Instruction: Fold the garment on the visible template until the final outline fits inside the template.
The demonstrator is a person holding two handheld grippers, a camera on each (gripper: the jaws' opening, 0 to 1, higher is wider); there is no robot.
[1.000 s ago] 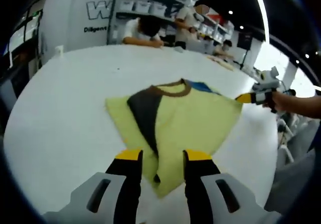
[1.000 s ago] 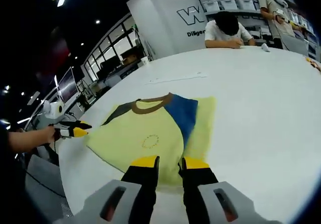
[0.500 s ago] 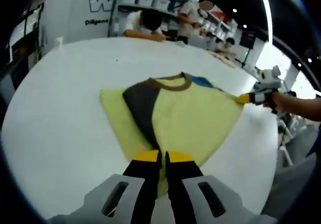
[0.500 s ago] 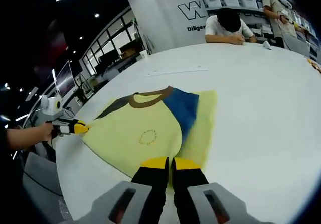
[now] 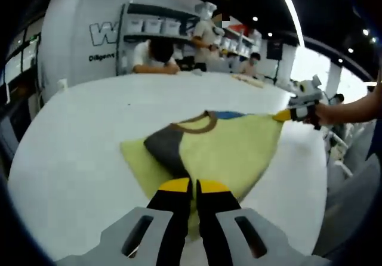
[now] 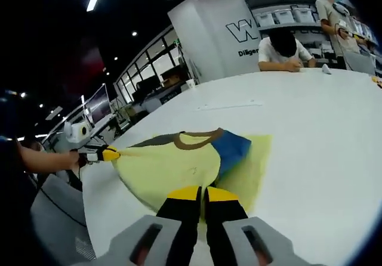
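Two grippers, left gripper (image 5: 194,186) and right gripper (image 6: 196,193), have their jaws clamped on opposite corners of the yellow shirt (image 5: 227,149), unfolded on the white desk (image 5: 77,147).

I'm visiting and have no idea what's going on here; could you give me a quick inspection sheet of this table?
Surface: white table.
Job's things: yellow shirt with brown collar, dark sleeve, blue sleeve; its near edge is lifted. Template: not told apart.
Clutter: nothing seen.
Grippers: left gripper shut on shirt hem; right gripper shut on the other corner.
Cables: nothing seen.
Surroundings: seated person at the far edge, shelves, wall lettering.
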